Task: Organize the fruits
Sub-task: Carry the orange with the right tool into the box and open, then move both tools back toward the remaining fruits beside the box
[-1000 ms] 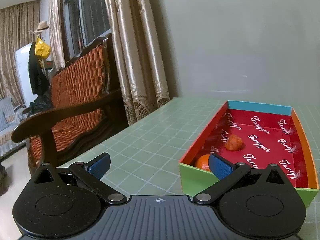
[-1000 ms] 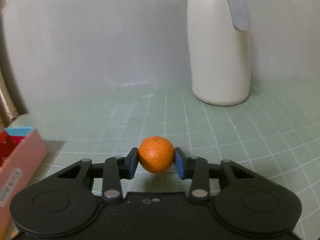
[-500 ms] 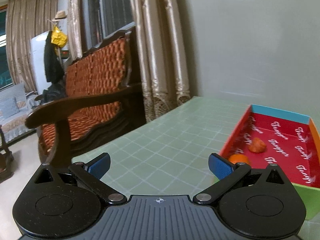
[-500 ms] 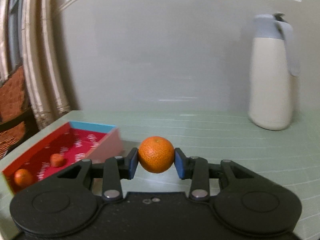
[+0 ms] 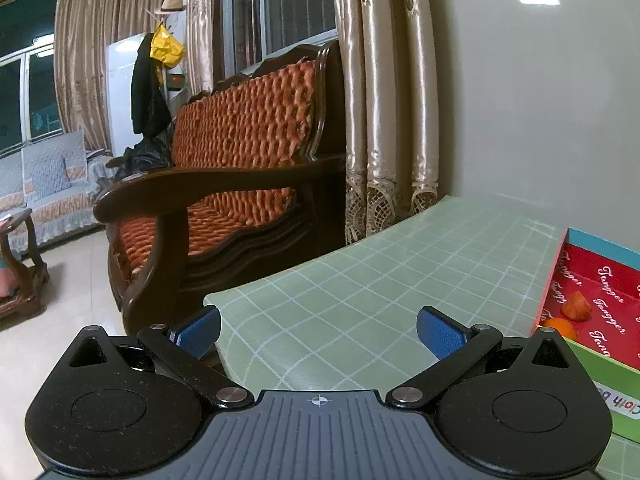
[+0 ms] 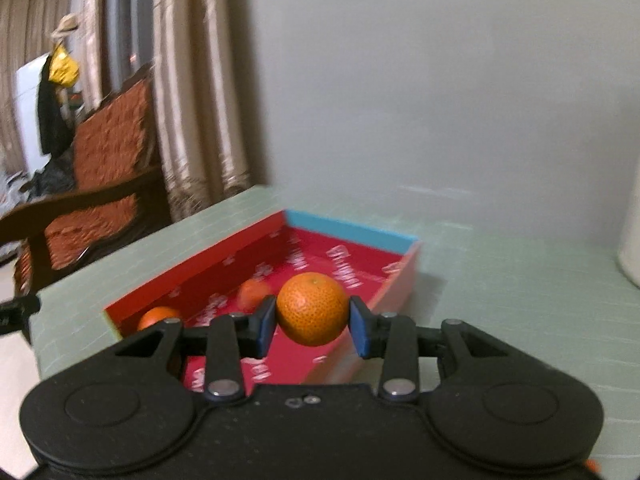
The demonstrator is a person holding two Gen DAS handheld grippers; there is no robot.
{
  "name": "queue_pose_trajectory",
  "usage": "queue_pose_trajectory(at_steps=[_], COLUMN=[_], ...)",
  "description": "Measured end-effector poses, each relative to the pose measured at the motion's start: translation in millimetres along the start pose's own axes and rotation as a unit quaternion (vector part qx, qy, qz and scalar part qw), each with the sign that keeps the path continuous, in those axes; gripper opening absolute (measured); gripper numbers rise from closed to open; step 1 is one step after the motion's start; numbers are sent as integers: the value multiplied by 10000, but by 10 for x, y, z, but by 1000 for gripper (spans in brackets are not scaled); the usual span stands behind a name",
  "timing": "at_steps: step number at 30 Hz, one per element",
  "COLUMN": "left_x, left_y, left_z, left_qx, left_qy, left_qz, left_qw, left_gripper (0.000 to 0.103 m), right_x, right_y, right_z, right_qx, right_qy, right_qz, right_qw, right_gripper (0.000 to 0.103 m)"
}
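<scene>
Green gridded worktop [image 5: 360, 280] fills the left wrist view; the left tool [image 5: 318, 326] gapes empty, and the red box [image 5: 624, 280] at far right holds two fruits. From the right wrist, the right tool [image 6: 313, 326] pinches a mandarin [image 6: 312, 308] above the box: light, soft-skinned, best held across its middle. Three fruits total.

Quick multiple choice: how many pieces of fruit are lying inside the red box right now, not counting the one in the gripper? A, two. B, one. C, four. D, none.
A: in the right wrist view two orange fruits lie on the floor of the red box, while a third orange is clamped in the right gripper above it.
</scene>
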State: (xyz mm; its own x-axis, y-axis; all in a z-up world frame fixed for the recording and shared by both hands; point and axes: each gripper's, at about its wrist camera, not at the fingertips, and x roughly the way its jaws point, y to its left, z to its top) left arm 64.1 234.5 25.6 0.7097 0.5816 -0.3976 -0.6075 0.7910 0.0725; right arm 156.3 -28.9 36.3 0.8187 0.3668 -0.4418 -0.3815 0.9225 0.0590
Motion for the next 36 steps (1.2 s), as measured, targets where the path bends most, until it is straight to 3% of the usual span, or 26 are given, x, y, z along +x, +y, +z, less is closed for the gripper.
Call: queue_pose_trajectory(at_steps=[7,12,15,17,18,28,36], left_x=[-9,-37,-51,-66,-85,-422,-793], left_y=[-12,-52,-92,-131,-160,-566,-1037], left_z=[-7,-14,-17,-20,-24,-82,-180], left_qx=[37,98,127,162,185,590,1047], left_qy=[-26,-55,-51,-63,-74,-508,-826], left_qz=[-54,-63,-80,-103,-138,-736,-1717], left_qw=[10000,9999,9999,9998,9997,9942,9761], left_gripper=[103,103,103,103,103,103,103], right_x=[101,64,2,-58,-104,-619,-929], right_y=[282,295,239,186,153,-355,-991], right_z=[-86,-95,-68,-46,-39,-107,-465], right_qx=[-246,-211,-144,-115,-113,-87,425], right_qy=[322,275,166,82,28,-411,-353], right_qz=[191,184,124,40,-27,-1108,-2193], right_qw=[9990,9992,9997,9999,9999,9930,9741], right_gripper=[38,41,47,60,68,81,87])
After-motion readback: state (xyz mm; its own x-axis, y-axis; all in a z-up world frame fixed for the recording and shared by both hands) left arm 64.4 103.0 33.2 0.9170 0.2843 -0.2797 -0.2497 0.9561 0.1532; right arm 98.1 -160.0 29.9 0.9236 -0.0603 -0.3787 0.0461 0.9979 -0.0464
